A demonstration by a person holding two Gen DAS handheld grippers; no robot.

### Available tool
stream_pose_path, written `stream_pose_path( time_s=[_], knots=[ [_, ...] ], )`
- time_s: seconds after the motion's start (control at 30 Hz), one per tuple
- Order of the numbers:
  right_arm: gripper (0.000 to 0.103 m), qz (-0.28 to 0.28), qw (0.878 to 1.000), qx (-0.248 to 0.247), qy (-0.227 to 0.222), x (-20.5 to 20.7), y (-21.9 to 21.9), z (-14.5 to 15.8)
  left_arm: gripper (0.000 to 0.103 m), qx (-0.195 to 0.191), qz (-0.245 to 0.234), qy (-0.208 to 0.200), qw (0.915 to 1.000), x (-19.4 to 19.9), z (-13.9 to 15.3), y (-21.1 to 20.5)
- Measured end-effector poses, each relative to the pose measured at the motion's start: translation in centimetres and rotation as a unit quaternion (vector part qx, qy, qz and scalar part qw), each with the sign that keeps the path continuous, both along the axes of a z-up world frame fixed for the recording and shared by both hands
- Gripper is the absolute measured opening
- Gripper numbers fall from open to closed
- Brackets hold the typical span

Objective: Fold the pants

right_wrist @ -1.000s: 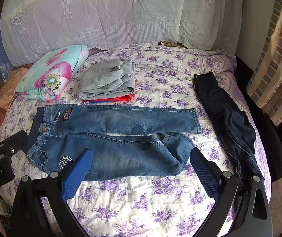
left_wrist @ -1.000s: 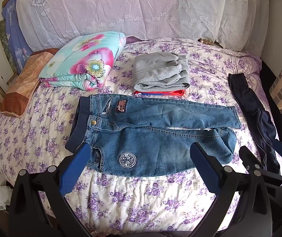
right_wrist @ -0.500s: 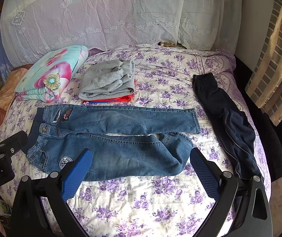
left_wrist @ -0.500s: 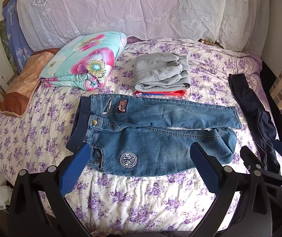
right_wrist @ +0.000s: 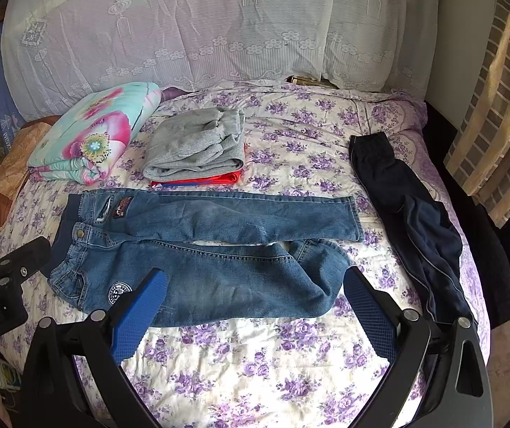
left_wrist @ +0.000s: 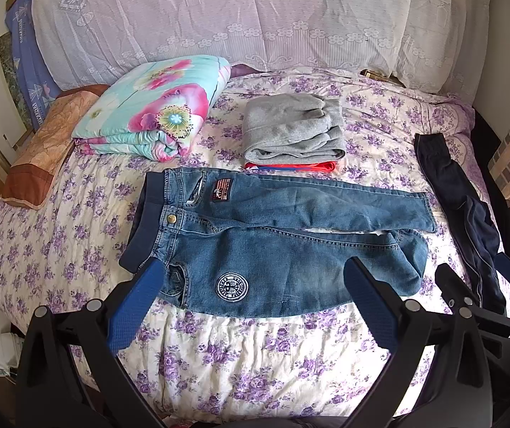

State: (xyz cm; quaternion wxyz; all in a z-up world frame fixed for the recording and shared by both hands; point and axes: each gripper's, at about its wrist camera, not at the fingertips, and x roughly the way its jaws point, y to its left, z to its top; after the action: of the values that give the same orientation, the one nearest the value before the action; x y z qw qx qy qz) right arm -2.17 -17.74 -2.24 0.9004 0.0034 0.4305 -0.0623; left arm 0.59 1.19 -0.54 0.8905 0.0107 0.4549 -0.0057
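A bed (left_wrist: 255,356) with a purple-flowered cover fills the view, a lace drape (left_wrist: 255,18) behind it. On it the jeans (left_wrist: 273,242) lie flat crosswise, waistband left, near leg's end folded back, with a floral quilt (left_wrist: 155,114), grey folded clothes (left_wrist: 290,128) and dark trousers (left_wrist: 462,199) around them. Left gripper (left_wrist: 253,285) and right gripper (right_wrist: 255,296) both hover spread wide above the near leg, holding nothing.

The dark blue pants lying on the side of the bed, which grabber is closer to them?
Right. The right gripper hangs open over the jeans' leg ends, beside the dark blue pants. The left gripper is open over the jeans' waist end, farther away.
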Motion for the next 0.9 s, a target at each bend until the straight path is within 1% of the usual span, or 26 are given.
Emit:
stream_pose_path(
  time_s=[0.9],
  knots=[
    [0.099, 0.000, 1.000, -0.001, -0.001, -0.01, 0.17, 0.27, 0.098, -0.001, 0.001, 0.002, 1.0000, 0.08, 0.04, 0.19]
  ],
)
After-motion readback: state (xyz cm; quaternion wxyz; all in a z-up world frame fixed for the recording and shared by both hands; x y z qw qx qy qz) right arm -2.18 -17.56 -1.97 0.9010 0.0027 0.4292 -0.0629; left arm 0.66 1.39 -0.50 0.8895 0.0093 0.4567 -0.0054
